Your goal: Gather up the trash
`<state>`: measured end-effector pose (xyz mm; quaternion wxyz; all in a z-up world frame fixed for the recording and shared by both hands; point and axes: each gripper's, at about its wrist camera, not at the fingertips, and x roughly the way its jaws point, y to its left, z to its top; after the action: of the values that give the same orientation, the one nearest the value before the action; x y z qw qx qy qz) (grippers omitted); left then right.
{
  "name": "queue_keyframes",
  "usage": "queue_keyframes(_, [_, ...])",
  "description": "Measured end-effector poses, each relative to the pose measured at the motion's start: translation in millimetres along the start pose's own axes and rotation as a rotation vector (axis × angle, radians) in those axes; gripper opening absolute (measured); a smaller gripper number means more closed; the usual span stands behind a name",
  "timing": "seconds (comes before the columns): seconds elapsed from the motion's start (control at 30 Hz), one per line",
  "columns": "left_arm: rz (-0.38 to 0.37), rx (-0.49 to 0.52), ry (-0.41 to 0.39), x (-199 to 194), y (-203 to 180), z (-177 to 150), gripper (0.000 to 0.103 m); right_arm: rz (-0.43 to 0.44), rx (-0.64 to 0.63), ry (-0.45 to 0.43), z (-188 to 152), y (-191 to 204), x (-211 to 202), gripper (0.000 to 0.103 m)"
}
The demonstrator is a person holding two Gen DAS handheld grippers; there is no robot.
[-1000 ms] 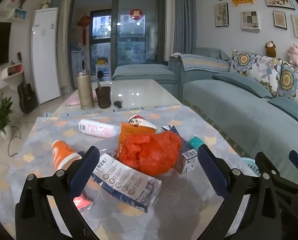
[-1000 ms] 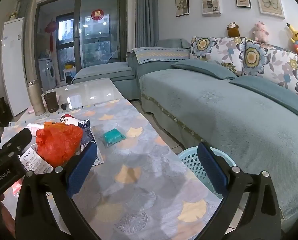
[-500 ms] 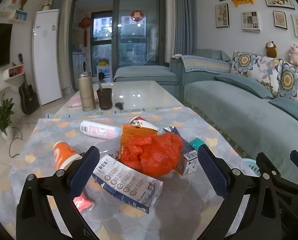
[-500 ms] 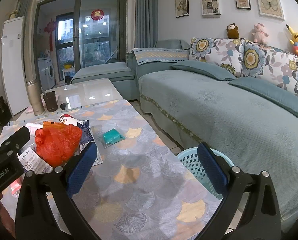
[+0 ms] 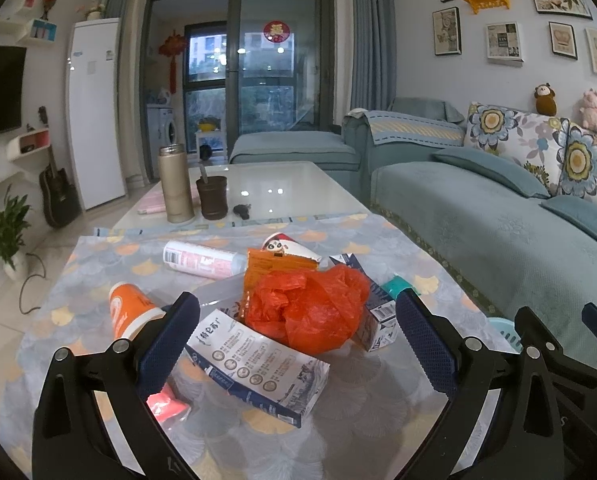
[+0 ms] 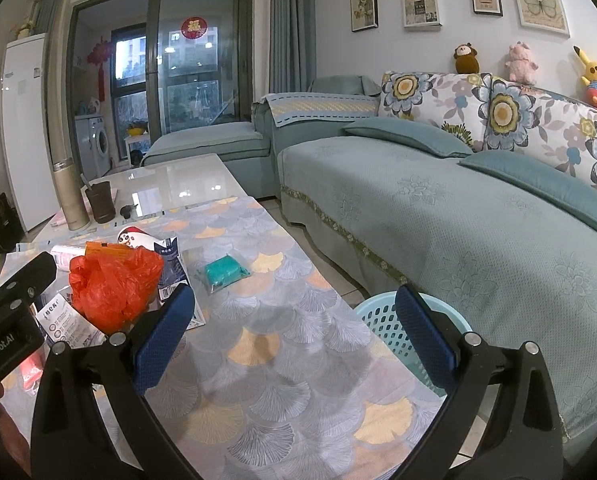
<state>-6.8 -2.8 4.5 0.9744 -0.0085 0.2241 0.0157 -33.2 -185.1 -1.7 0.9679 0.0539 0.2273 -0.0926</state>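
Living-room clutter crowds a bench (image 5: 362,408) under a fan-patterned cloth, with a teal sofa (image 6: 458,216) alongside. Left gripper (image 5: 298,340) hangs wide open and empty over the trash pile: an orange plastic bag (image 5: 310,308) lies on a printed carton (image 5: 258,364), an orange cup (image 5: 128,312) just beside. Right gripper (image 6: 294,336) is equally spread, holding nothing, above bare cloth near the blue laundry-style basket (image 6: 382,320) by the bench edge. Grabbing the limp bag may drag neighbouring boxes along, or the slack film could slip out before reaching the basket.
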Motion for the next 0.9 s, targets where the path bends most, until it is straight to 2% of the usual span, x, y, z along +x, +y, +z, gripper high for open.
queue_keyframes(0.9, [0.001,0.000,0.000,0.6,0.2,-0.5,0.095,-0.005,-0.010,0.015,-2.2,1.2,6.7,0.095])
